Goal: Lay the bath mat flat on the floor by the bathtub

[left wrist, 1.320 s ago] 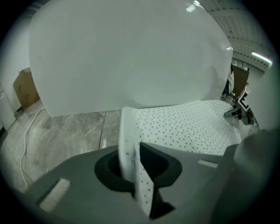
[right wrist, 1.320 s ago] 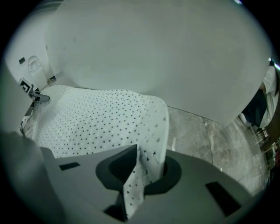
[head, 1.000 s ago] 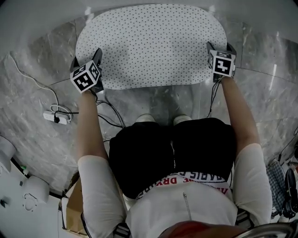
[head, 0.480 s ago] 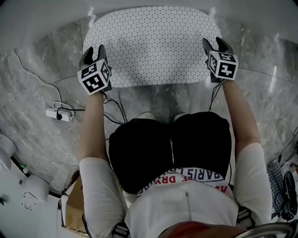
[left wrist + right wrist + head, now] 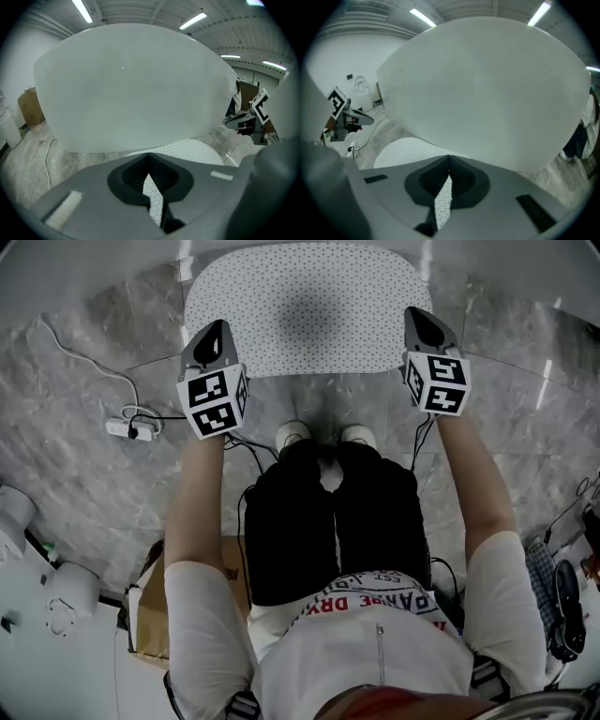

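The white dotted bath mat (image 5: 305,310) lies flat on the marble floor against the white bathtub (image 5: 94,259). My left gripper (image 5: 214,332) hovers over the mat's near left corner and my right gripper (image 5: 419,320) over its near right corner. Both are raised clear of it. In the left gripper view the jaws of the left gripper (image 5: 149,154) meet with nothing between them; the mat (image 5: 192,149) and the tub wall (image 5: 131,89) lie beyond. The right gripper (image 5: 449,157) is likewise shut and empty, with the mat (image 5: 401,152) below the tub (image 5: 487,89).
A power strip with a looped cable (image 5: 131,427) lies on the floor to the left. A cardboard box (image 5: 150,615) stands at the lower left beside white fixtures (image 5: 70,615). The person's feet (image 5: 292,435) stand just short of the mat's near edge.
Both grippers have lifted off the mat's near corners and their jaws have gone from open to shut. The person has straightened up, and the mat stays flat on the floor.
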